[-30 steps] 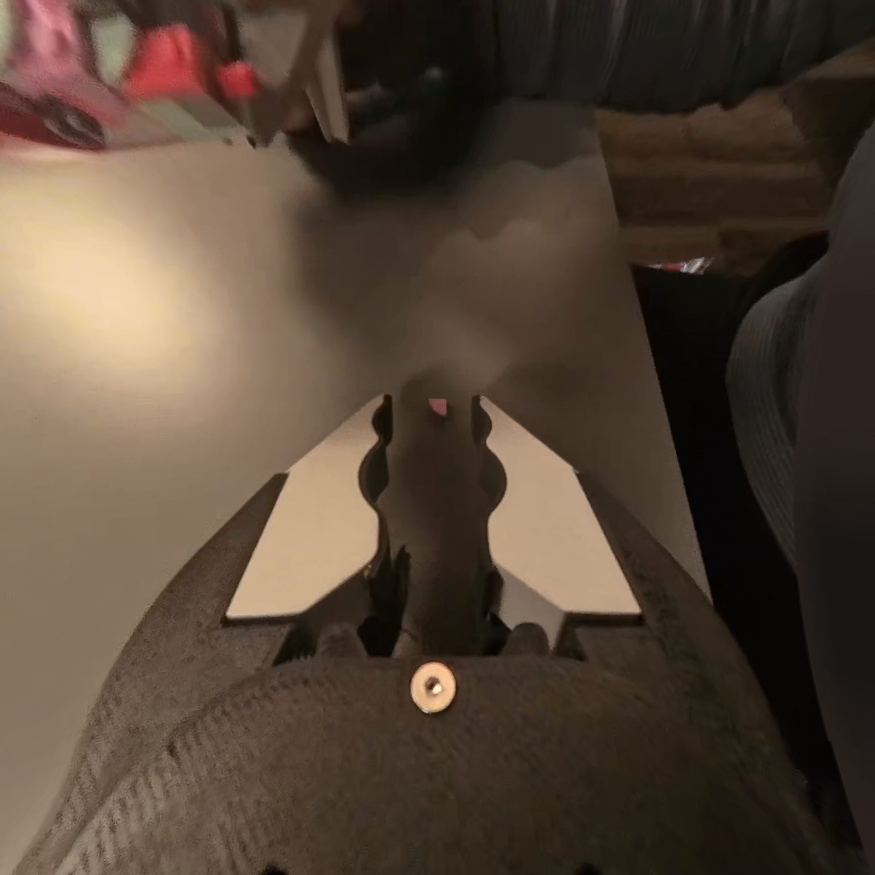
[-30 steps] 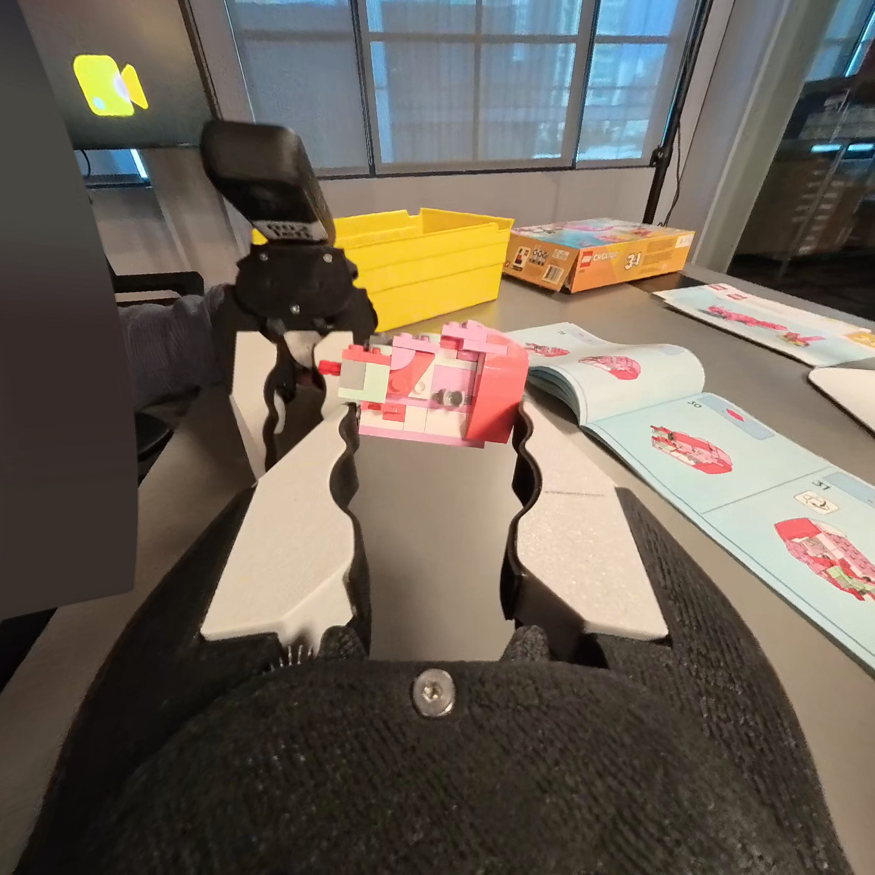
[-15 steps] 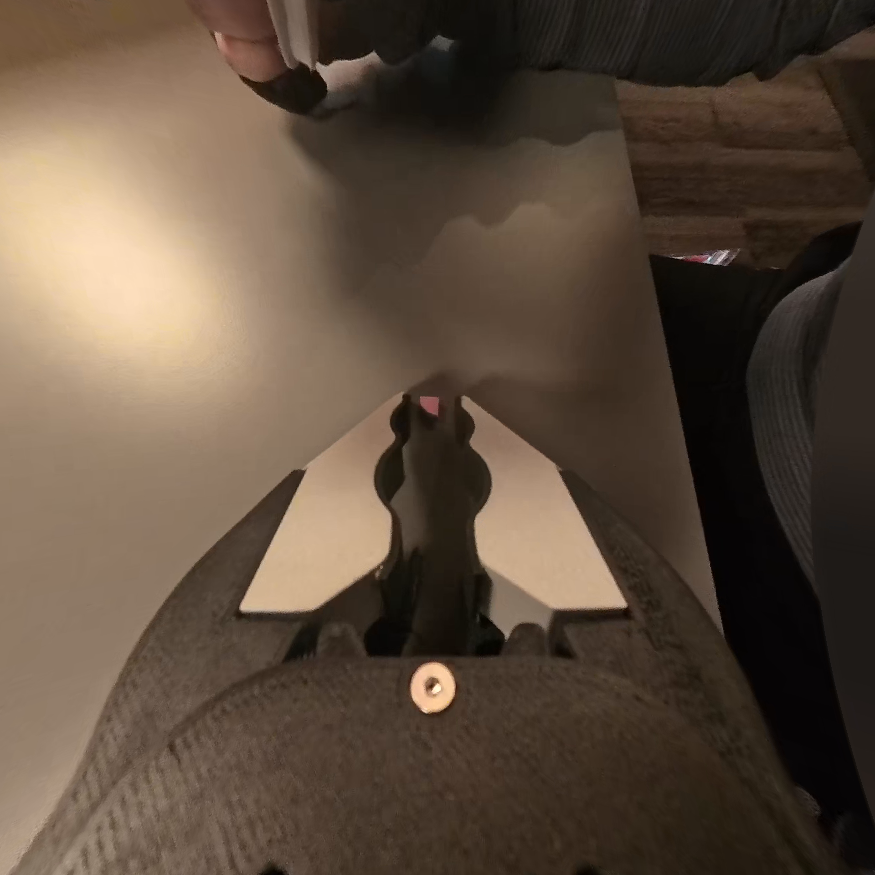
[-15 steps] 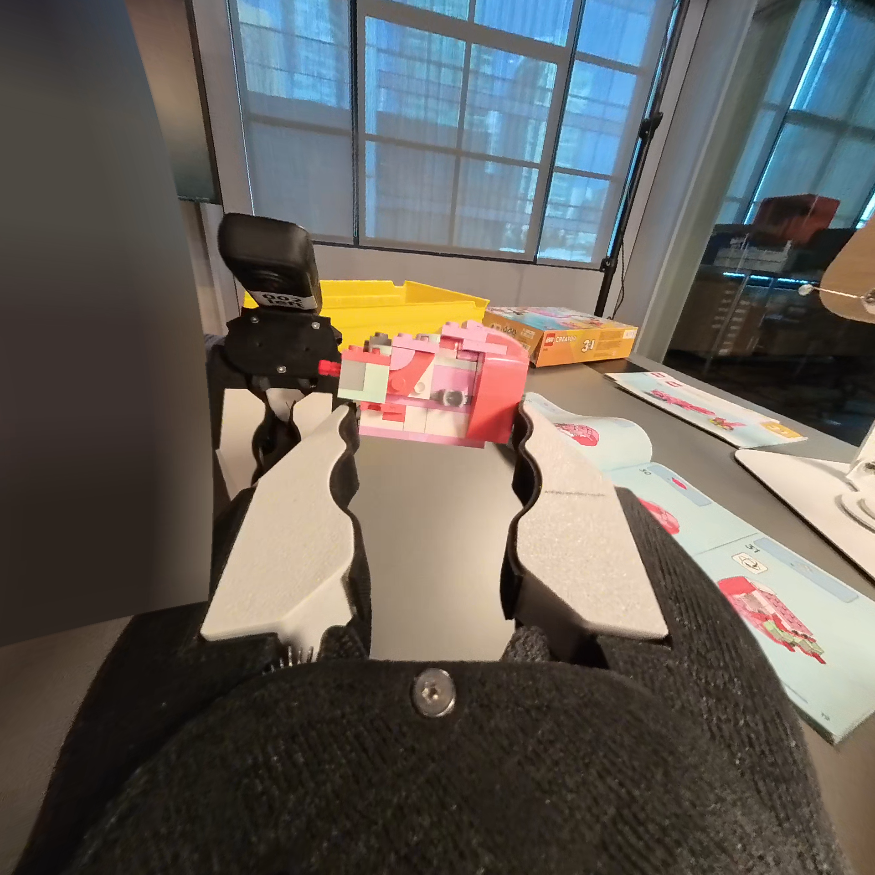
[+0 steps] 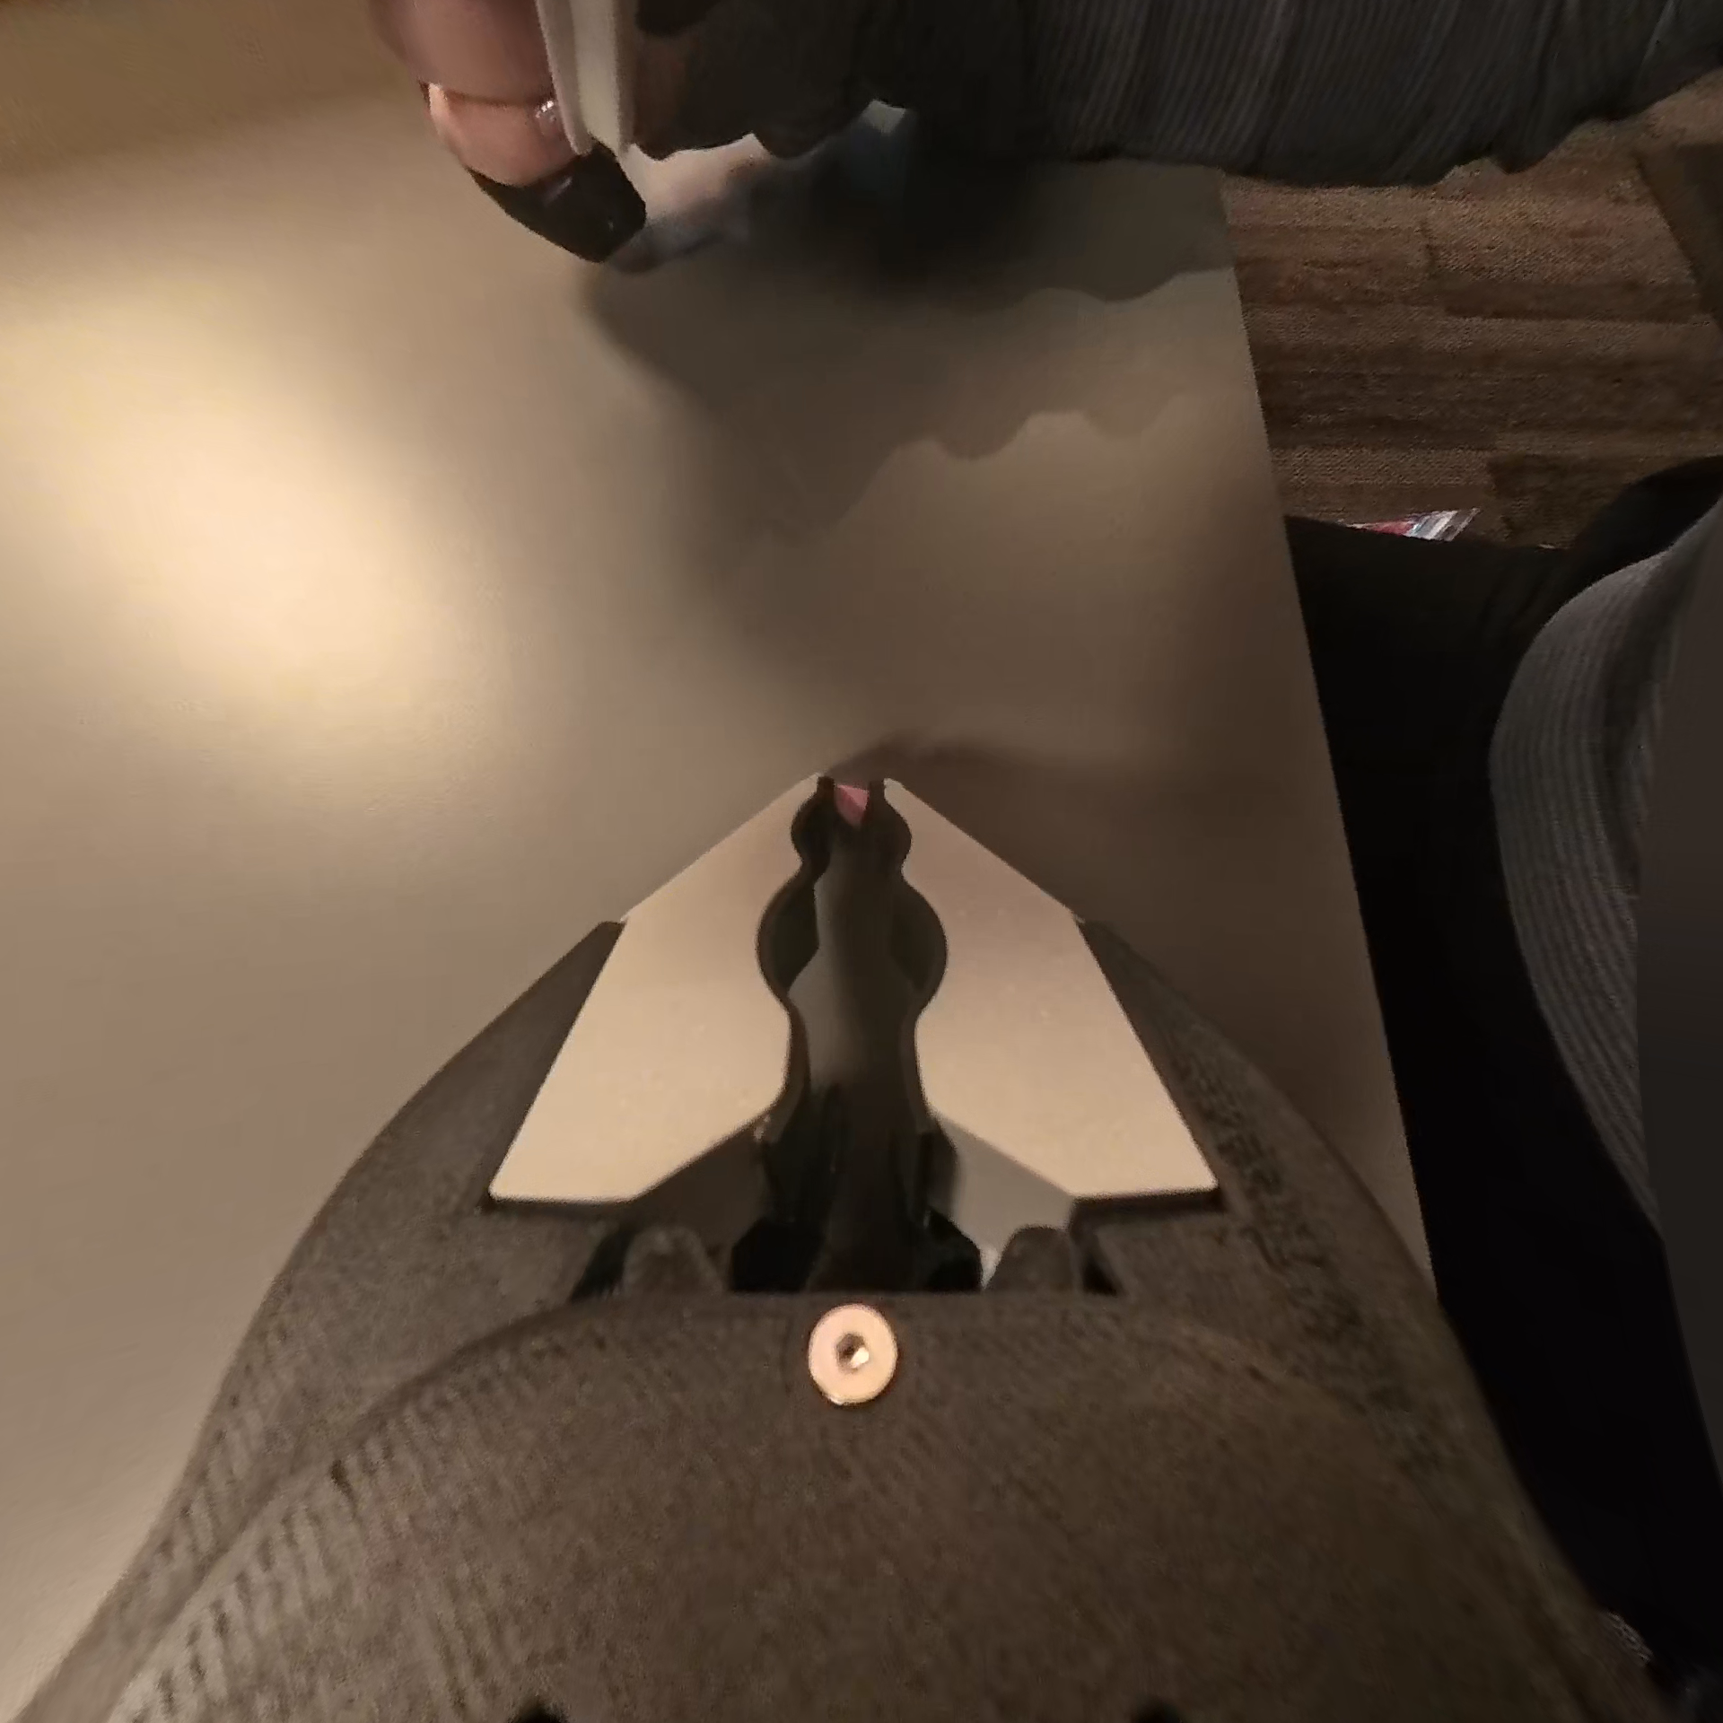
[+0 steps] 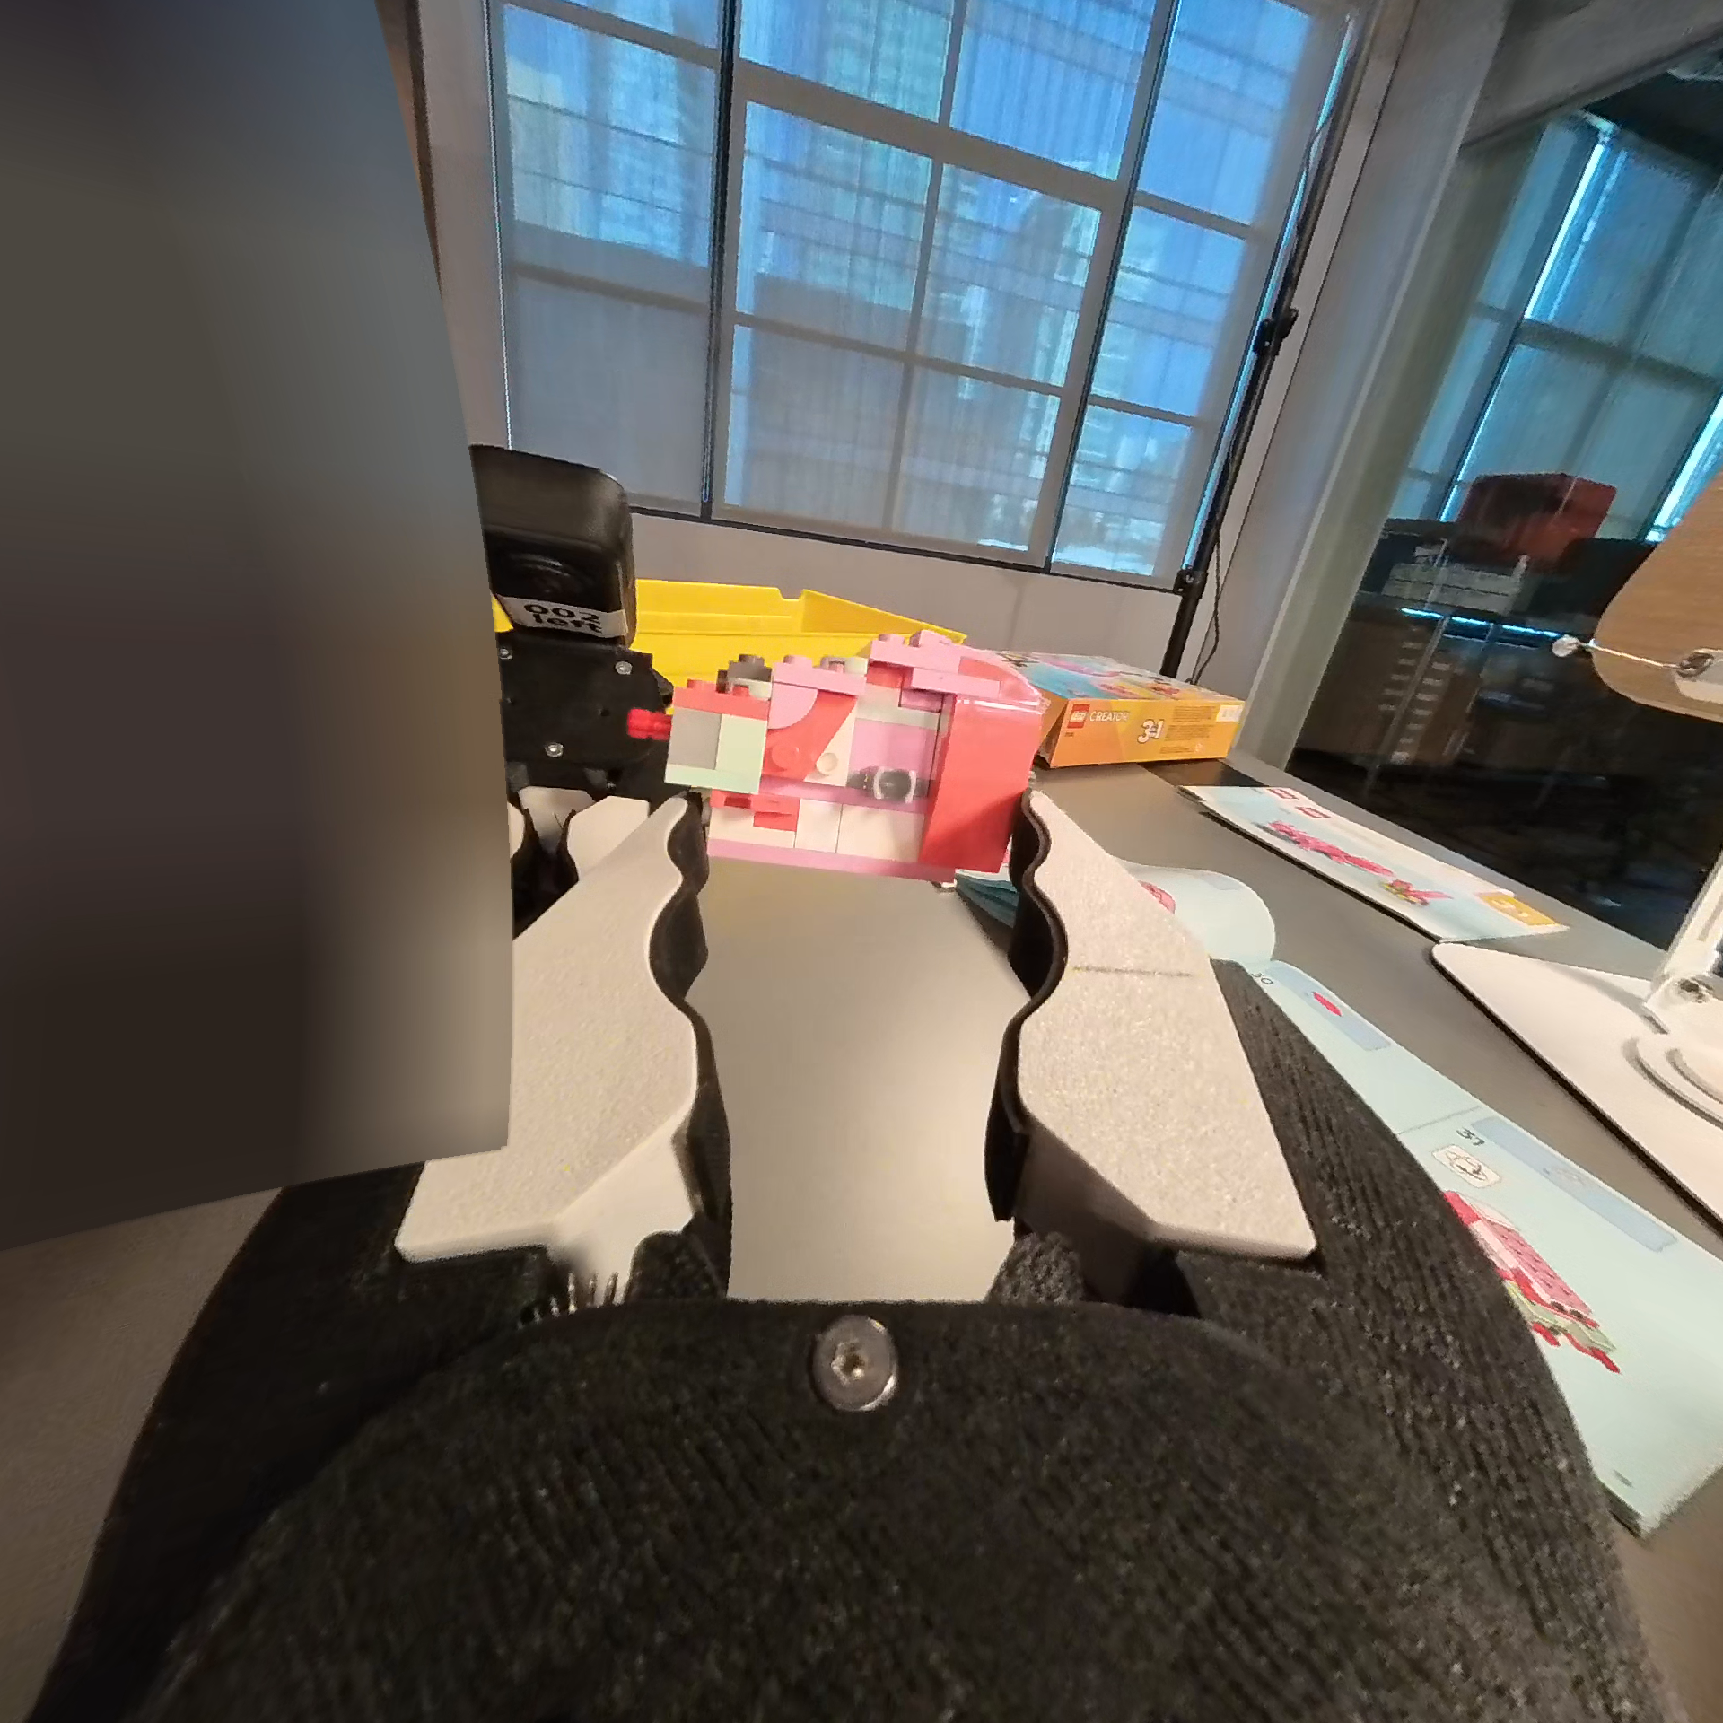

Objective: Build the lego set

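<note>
The left claw (image 5: 850, 791) points down at the grey counter (image 5: 280, 839), its two fingertips drawn almost together on a small pink piece (image 5: 850, 804) that sits wedged right at the tips. The piece is too small and dim to tell its exact shape; both tips appear to press on it. Beyond the tips, at the upper edge of the left wrist view, a person's hand (image 5: 494, 103) and a dark ribbed sleeve (image 5: 1165, 84) hang over the counter, and the counter's edge runs down the right with dark floor past it.

The right claw (image 6: 858, 830) stands wide apart and is clamped on a brick-built model (image 6: 858, 765) in pink, red and white with a pale green and grey block at its left end. The model spans the gap, its left and right sides against the two black pads (image 6: 1026, 839), and it is lifted off the counter (image 6: 839, 1072). Just to the left of it is the left claw's black body with its camera (image 6: 559, 550) on top. Behind the model stand stacked yellow bins (image 6: 737, 615) and an orange toy box (image 6: 1137, 718). An open instruction booklet (image 6: 1454, 1175) lies on the counter to the right, with another leaflet (image 6: 1352, 858) farther off.
</note>
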Demonstrator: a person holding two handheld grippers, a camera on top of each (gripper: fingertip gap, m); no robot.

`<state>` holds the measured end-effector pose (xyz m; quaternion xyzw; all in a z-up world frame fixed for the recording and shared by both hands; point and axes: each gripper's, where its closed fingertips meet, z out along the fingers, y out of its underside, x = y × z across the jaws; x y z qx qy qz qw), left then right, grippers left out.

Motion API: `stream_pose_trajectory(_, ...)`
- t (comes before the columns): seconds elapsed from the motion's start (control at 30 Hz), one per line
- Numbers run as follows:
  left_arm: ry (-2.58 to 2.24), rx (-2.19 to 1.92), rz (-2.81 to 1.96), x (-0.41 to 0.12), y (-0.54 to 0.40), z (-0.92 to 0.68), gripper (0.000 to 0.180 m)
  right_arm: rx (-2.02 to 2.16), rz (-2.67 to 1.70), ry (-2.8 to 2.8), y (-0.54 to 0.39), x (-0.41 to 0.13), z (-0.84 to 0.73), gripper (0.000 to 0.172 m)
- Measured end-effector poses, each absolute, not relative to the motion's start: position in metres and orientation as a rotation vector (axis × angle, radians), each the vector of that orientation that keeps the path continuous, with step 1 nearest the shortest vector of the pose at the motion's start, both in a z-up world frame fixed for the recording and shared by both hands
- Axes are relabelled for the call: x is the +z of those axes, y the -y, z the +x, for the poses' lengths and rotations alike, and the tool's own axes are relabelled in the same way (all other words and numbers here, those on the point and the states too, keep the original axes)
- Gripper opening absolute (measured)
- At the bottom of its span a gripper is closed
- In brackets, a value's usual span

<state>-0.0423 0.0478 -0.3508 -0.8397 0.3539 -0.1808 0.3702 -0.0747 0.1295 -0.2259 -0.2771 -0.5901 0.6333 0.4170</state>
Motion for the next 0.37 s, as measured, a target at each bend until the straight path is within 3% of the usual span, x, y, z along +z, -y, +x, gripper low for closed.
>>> stream_pose_trajectory(0.23,-0.828,-0.425,-2.132,-0.342,-0.054,-0.051,0.007,1.587,-0.684,1.472,-0.129,-0.223,-0.074,0.064)
stream_pose_trajectory(0.37,-0.569,-0.426,-1.896,-0.264,-0.076,-0.072,0.007,1.594,-0.660,1.441,-0.128,-0.216,-0.071,0.064)
